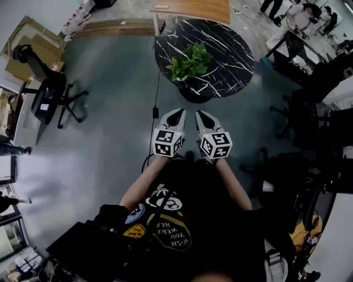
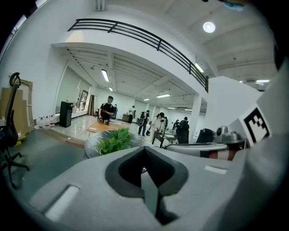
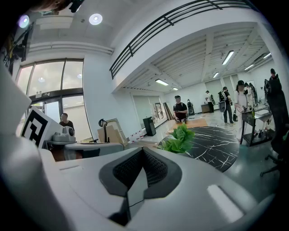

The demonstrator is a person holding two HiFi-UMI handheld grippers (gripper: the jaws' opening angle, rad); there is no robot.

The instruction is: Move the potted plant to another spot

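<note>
A leafy green potted plant (image 1: 190, 60) stands on the near left part of a round black marble table (image 1: 231, 49) ahead of me. Both grippers hang side by side over the grey floor, well short of the table. The left gripper (image 1: 177, 112) has its jaws together with nothing between them. The right gripper (image 1: 199, 113) is likewise shut and empty. In the left gripper view the plant (image 2: 115, 140) shows beyond the shut jaws (image 2: 146, 173). The right gripper view has the plant (image 3: 179, 137) on the table (image 3: 221, 146) past its shut jaws (image 3: 142, 169).
A black office chair (image 1: 47, 91) stands at the left near cardboard boxes (image 1: 30, 41). Behind the round table is a wooden table (image 1: 193, 8). A cable (image 1: 156, 93) runs across the floor to the table's base. Dark chairs (image 1: 309, 121) crowd the right, and people (image 1: 292, 22) stand far right.
</note>
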